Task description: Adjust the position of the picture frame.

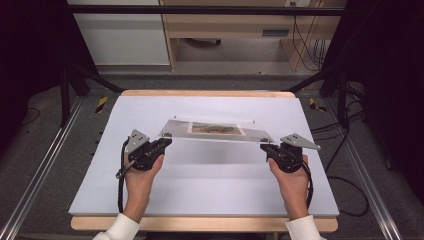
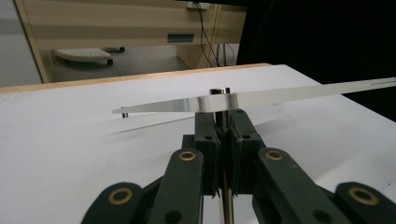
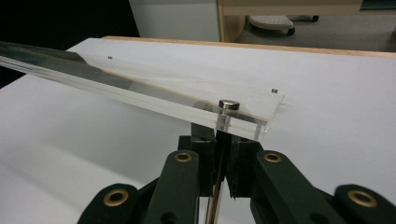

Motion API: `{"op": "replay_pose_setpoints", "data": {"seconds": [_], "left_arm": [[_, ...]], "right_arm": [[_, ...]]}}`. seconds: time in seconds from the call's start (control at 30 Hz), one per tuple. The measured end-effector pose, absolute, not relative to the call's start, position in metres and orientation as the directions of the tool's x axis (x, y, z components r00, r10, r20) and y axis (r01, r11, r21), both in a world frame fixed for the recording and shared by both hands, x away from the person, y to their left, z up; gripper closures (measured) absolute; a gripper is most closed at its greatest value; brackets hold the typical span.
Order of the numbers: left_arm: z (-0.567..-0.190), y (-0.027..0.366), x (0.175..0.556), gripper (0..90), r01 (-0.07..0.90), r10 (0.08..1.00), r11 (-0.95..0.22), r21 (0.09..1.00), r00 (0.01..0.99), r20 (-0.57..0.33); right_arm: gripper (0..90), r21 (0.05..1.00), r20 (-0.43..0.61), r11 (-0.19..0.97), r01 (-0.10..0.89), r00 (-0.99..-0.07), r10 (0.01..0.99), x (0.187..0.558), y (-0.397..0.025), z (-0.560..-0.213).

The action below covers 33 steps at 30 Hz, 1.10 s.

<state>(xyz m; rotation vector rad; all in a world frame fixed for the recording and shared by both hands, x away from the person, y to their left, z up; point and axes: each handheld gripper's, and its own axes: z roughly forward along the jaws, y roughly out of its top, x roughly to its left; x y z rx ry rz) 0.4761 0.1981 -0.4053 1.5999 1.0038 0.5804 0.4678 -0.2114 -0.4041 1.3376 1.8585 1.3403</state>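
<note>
A clear acrylic panel (image 1: 216,131) with a small brownish picture (image 1: 216,128) inside it is held above the white table top (image 1: 200,185), and a shadow lies under it. My left gripper (image 1: 166,141) is shut on the metal corner pin (image 2: 223,122) at the panel's near left corner. In the left gripper view the panel (image 2: 261,99) shows edge-on above my left gripper (image 2: 223,119). My right gripper (image 1: 265,145) is shut on the pin (image 3: 224,122) at the near right corner. There a round cap (image 3: 229,105) sits on the panel (image 3: 140,88) above my right gripper (image 3: 222,135).
The white sheet lies on a wooden table whose edge (image 1: 205,93) shows at the far side. Behind the table are pale wooden furniture (image 1: 235,30) and cables on the floor (image 1: 307,45). Metal rails (image 1: 45,165) run along both sides of the table.
</note>
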Motion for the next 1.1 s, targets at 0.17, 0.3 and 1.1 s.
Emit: {"op": "replay_pose_setpoints", "data": {"seconds": [0.17, 0.3, 1.1], "left_arm": [[-0.412, 0.2, 0.479, 83.1, 0.312, 0.844, -0.028, 0.95, 0.517, -0.145], [-0.415, 0.202, 0.479, 83.1, 0.316, 0.844, -0.028, 0.948, 0.516, -0.148], [-0.428, 0.205, 0.475, 82.7, 0.348, 0.846, -0.051, 0.936, 0.513, -0.145]], "right_arm": [[83.4, 0.899, 0.153, 0.042, 0.435, -0.402, 0.903, 0.47, -0.209, -0.406], [83.3, 0.897, 0.15, 0.047, 0.44, -0.403, 0.903, 0.47, -0.207, -0.408], [83.5, 0.891, 0.136, 0.071, 0.448, -0.414, 0.9, 0.468, -0.204, -0.414]]}}
